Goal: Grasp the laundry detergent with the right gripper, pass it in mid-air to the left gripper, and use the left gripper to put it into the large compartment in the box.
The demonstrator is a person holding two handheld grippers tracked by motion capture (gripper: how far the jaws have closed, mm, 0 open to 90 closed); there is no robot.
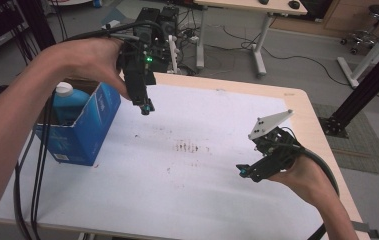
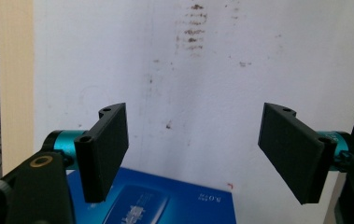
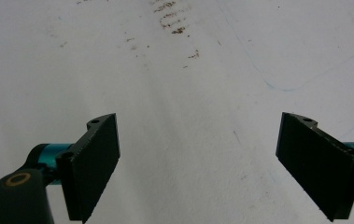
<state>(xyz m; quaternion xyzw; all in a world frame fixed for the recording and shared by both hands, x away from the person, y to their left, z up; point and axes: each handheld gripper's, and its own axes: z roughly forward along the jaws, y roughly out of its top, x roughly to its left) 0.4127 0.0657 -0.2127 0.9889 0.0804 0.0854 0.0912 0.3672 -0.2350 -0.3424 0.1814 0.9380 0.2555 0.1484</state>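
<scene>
A blue carton point(image 1: 84, 127) stands open at the table's left with a blue bottle with a white cap point(image 1: 68, 102) inside it. My left gripper point(image 1: 146, 106) hangs above the table just right of the carton, pointing down, open and empty. In the left gripper view its jaws spread wide over the white sheet, and the carton's blue edge point(image 2: 165, 200) lies below them. My right gripper point(image 1: 243, 171) hovers low over the right part of the table, pointing left, open with nothing between its fingers point(image 3: 93, 163).
A white sheet point(image 1: 187, 170) with brown smudges point(image 1: 187, 147) covers the wooden table. Black cables point(image 1: 39, 165) trail down at the left past the carton. Beyond the far edge are black equipment point(image 1: 157, 30), a desk leg and a black frame post point(image 1: 372, 80).
</scene>
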